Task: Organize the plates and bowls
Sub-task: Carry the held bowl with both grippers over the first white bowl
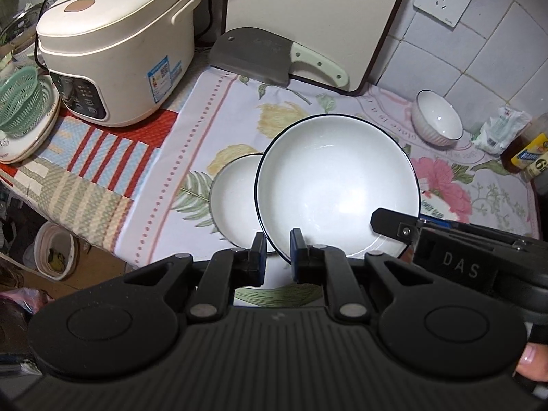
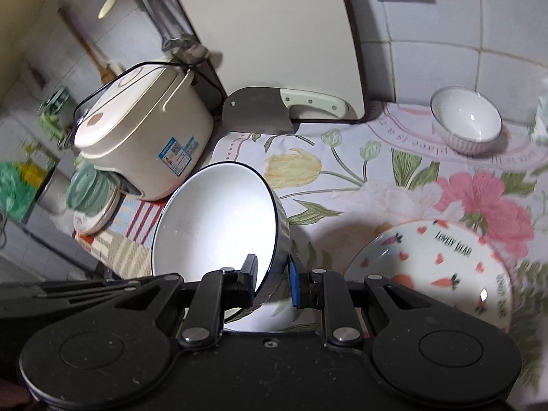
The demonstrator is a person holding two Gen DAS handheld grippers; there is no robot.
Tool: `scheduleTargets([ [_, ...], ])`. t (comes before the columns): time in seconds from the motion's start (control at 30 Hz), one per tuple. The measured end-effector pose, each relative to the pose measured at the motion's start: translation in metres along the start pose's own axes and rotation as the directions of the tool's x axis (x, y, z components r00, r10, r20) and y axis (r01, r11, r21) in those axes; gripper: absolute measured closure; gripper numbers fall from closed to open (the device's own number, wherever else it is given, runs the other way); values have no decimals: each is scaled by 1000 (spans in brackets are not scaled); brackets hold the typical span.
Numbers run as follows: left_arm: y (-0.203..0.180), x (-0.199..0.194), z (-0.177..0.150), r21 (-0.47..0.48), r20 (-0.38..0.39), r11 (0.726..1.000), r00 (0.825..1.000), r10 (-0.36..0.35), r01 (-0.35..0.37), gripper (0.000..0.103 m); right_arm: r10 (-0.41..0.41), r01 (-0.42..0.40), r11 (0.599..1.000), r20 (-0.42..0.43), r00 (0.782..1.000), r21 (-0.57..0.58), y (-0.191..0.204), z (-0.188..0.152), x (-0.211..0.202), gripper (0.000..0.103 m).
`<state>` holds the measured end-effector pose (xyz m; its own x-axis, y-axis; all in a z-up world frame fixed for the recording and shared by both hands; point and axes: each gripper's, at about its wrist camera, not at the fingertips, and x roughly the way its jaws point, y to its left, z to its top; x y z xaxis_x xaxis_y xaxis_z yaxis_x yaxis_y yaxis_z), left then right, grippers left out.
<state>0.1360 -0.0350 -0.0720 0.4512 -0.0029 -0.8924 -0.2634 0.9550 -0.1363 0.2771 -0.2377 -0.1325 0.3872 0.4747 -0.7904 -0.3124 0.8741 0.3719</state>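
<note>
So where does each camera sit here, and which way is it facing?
Left wrist: on the left gripper, looking down at the black-rimmed bowl it pinches; the right gripper and a fingertip show.
Right wrist: on the right gripper, angled down over the same bowl; a carrot plate lies right.
Shared: the bowl, rice cooker, cleaver, small bowl.
</note>
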Motion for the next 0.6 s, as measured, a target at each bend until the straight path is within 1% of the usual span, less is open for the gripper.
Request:
scheduleTargets([
  [0.27, 20, 21, 3, 56, -6, 998, 1000, -5, 5, 91, -32, 32, 999, 5, 999, 39, 14, -9, 26, 80],
  [0.33, 26, 30, 6, 67, -18, 998, 1000, -5, 6, 91, -41, 41, 998, -2, 999, 52, 17, -9, 35, 80],
  [0.4, 32, 37, 9, 73, -27, 997, 999, -18, 20, 91, -50, 50, 996, -4, 999, 67, 18, -9, 43, 80],
  [0.53, 42, 52, 11, 97, -46, 994, 998, -53, 57, 91, -105, 105, 992, 5, 994, 68, 24, -15, 57, 80],
  [0.6, 46, 60, 11, 105, -58, 992, 996, -66, 72, 91, -115, 115, 990, 0, 993, 85, 23, -18, 64, 80],
])
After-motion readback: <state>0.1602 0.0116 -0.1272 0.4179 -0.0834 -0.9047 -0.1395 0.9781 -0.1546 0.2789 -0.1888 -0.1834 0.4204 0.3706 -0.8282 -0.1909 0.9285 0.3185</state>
